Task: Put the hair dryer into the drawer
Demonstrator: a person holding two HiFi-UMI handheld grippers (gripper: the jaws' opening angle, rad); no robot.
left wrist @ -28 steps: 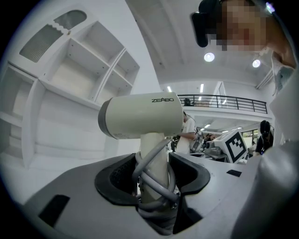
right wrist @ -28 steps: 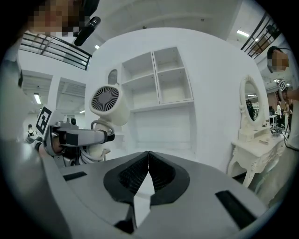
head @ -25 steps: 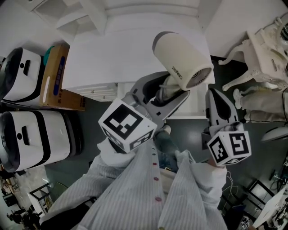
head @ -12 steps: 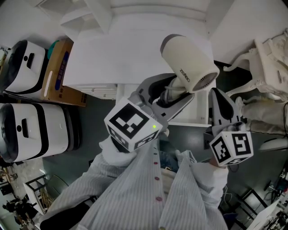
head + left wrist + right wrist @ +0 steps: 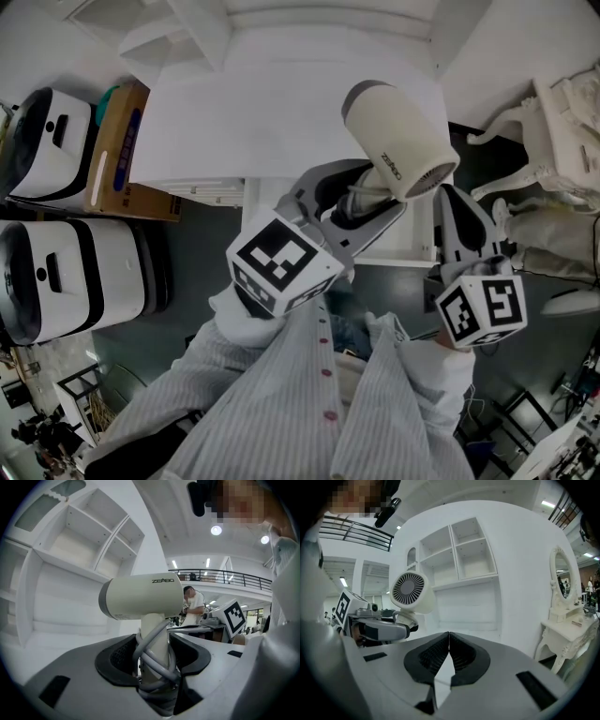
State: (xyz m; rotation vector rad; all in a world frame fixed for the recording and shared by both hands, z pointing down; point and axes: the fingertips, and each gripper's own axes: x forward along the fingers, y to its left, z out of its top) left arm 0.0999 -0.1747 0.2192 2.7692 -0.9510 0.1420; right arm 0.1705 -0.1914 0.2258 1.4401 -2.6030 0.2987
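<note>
A cream hair dryer is held upright over the white cabinet top. My left gripper is shut on its handle, which has the grey cord wound around it. In the left gripper view the dryer's barrel lies crosswise above my left gripper. An open white drawer shows below the grippers, mostly hidden by them. My right gripper hangs to the right of the dryer, shut and empty. From my right gripper the dryer's rear grille appears at the left.
A cardboard box and two white-and-black cases stand on the floor at the left. An ornate white dressing table is at the right. White open shelves rise behind the cabinet.
My left gripper has carried the hair dryer to the right and slightly down in the head view. The right gripper has barely shifted and stays shut.
</note>
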